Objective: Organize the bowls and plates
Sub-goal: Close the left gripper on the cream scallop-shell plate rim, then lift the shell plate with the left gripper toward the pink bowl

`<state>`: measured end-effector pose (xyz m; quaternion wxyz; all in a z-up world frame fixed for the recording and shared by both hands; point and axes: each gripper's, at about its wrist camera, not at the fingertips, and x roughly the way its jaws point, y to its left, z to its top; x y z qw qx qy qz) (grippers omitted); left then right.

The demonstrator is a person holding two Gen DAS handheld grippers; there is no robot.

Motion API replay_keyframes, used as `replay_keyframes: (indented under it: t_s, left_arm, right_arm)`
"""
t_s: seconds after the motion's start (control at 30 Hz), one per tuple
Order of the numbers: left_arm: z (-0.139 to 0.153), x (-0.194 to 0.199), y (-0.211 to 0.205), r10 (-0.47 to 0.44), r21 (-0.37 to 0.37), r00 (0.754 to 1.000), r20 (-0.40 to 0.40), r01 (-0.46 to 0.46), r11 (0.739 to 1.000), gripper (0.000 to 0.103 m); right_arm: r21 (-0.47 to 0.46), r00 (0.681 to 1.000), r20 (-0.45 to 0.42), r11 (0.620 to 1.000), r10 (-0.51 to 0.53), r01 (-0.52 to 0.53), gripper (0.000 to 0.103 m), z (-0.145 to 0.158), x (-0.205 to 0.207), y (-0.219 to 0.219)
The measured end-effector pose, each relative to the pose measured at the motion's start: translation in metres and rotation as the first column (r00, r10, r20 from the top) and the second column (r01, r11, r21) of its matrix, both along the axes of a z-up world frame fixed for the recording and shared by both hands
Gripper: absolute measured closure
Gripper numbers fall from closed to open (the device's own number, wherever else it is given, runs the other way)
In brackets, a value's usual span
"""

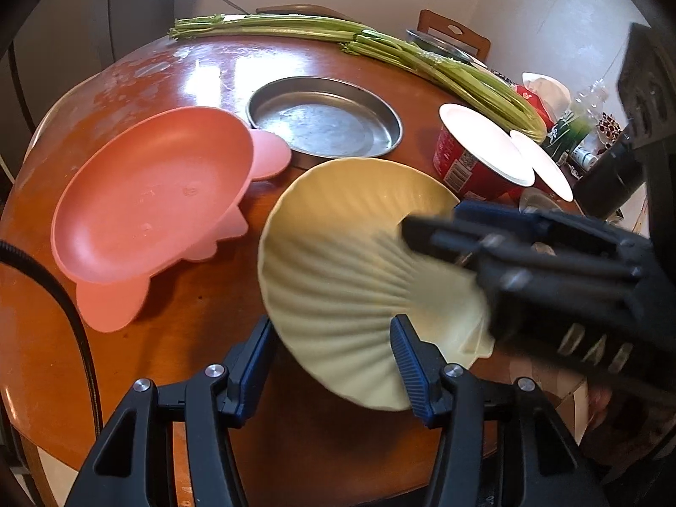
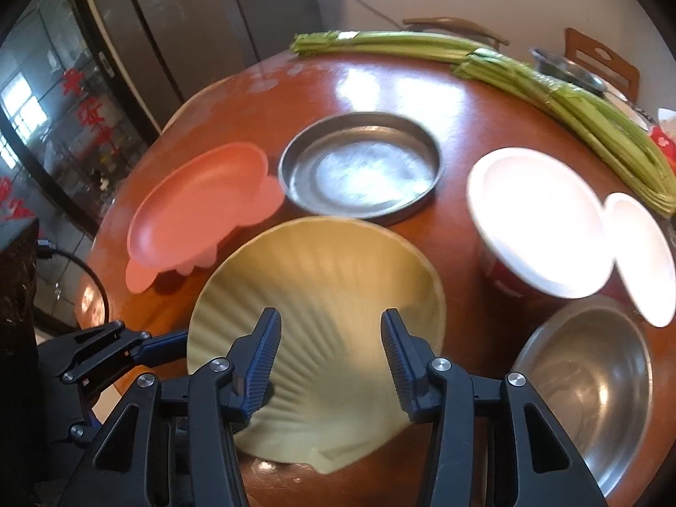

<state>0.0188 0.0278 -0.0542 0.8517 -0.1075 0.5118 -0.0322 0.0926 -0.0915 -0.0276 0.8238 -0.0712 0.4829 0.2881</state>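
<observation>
Both tongs, left (image 1: 333,355) and right (image 2: 331,355), gape over the shell plate (image 2: 321,295), pink plate (image 2: 198,215) and steel pan (image 2: 359,164) beyond.

The shell plate (image 2: 321,295) is pale yellow with fanned ribs. The crab-shaped plate (image 1: 152,198) is salmon pink. The pan (image 2: 359,164) and bowl (image 2: 591,384) are dull silver metal. Two lids (image 2: 536,219) are white on a red tub (image 1: 460,160). The celery (image 2: 549,80) is green and the counter (image 2: 422,84) is glossy reddish brown.
</observation>
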Motion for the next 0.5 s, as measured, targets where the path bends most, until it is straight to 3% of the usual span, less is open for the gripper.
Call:
replay_keyframes:
  t_s: [0.1, 0.5]
  left_arm:
    - [0.001, -0.003, 0.004, 0.011, -0.004, 1.0, -0.002, -0.011, 1.0, 0.047]
    - [0.0, -0.005, 0.008, 0.019, -0.016, 1.0, -0.005, -0.019, 1.0, 0.047]
  right_arm:
    - [-0.039, 0.999, 0.04, 0.999, -0.017, 0.019, 0.052, 0.005, 0.003, -0.003]
    - [-0.196, 0.999, 0.047, 0.981, 0.011, -0.001, 0.052, -0.012, 0.028, 0.012]
